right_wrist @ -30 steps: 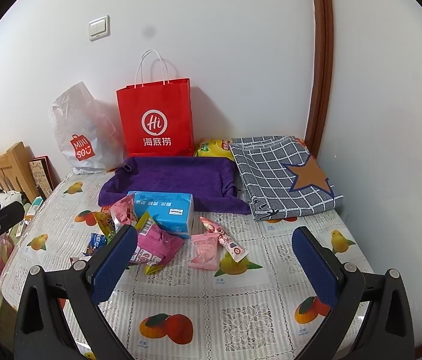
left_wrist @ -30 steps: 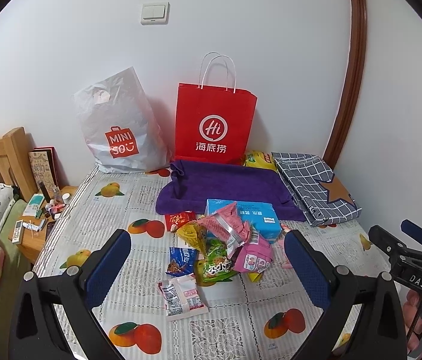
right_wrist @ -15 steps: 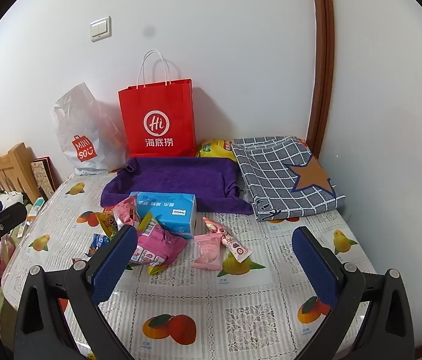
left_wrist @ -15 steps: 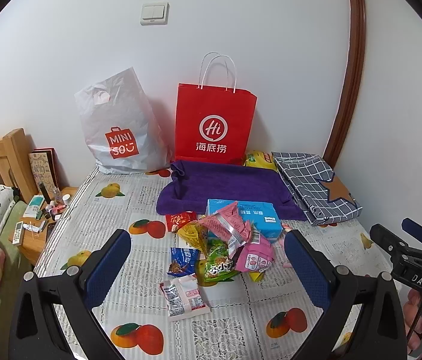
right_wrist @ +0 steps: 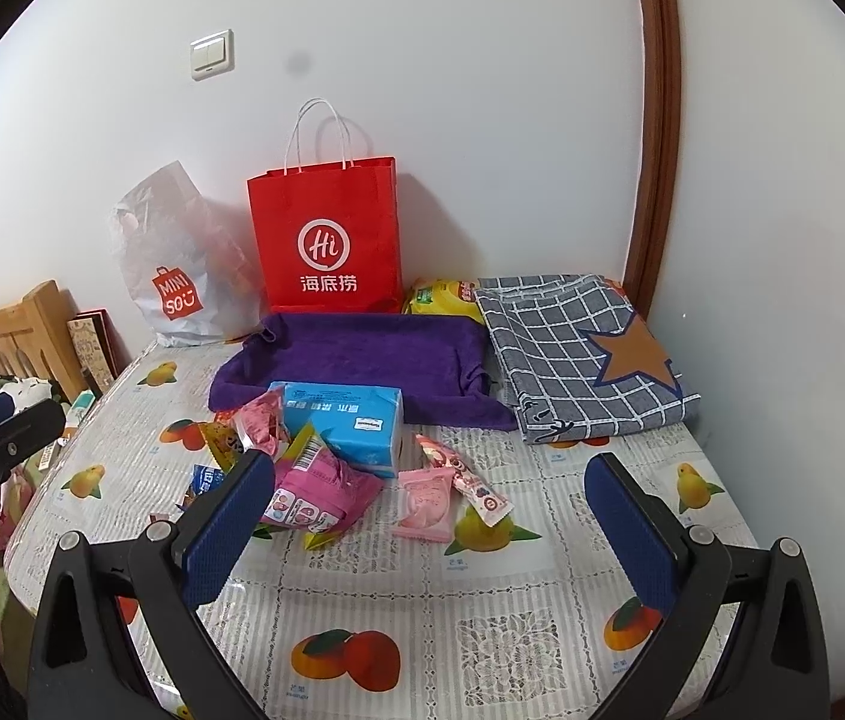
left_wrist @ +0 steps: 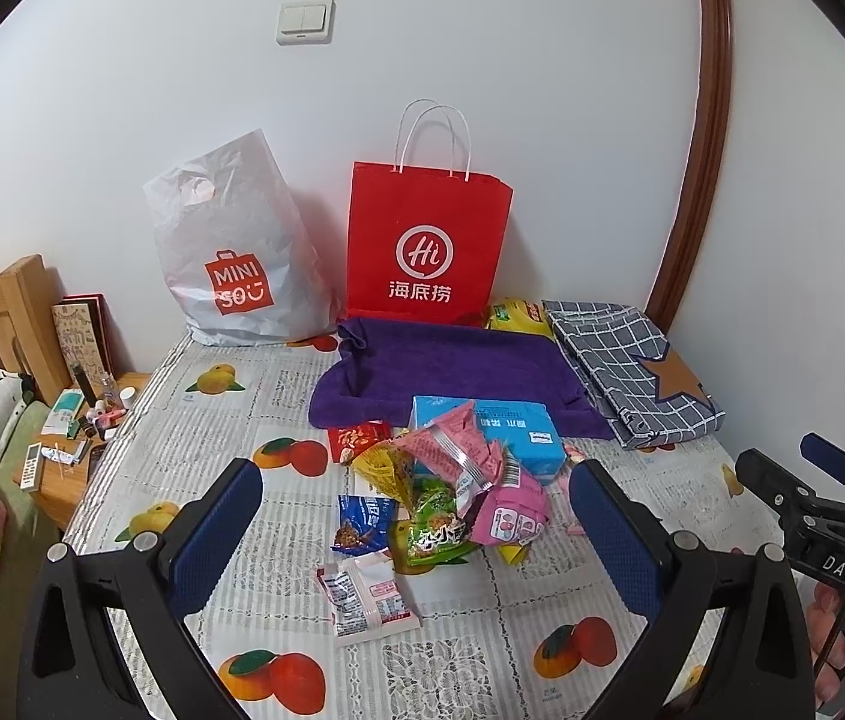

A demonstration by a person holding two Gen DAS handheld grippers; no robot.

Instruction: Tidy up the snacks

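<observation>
Left gripper (left_wrist: 416, 531) spread wide, holding nothing, hovering above the fruit-print plastic-covered worktop (left_wrist: 230, 420) with the heap of crinkly snack packets (left_wrist: 452, 498) ahead between its blue pads; right gripper (right_wrist: 428, 516) equally wide and empty, the pink flat packet (right_wrist: 425, 504) between its pads and the magenta pouch (right_wrist: 317, 489) just beside the left pad. Bare worktop lies along the near edge and right side, while the far edge is crowded by a red paper carrier bag (left_wrist: 428, 246), white plastic shopping bag (left_wrist: 230, 258), purple towel (left_wrist: 452, 372) and folded grey checked cloth (right_wrist: 578, 348). Snacks sit mid-worktop, against a light-blue tissue pack (right_wrist: 344, 426).
</observation>
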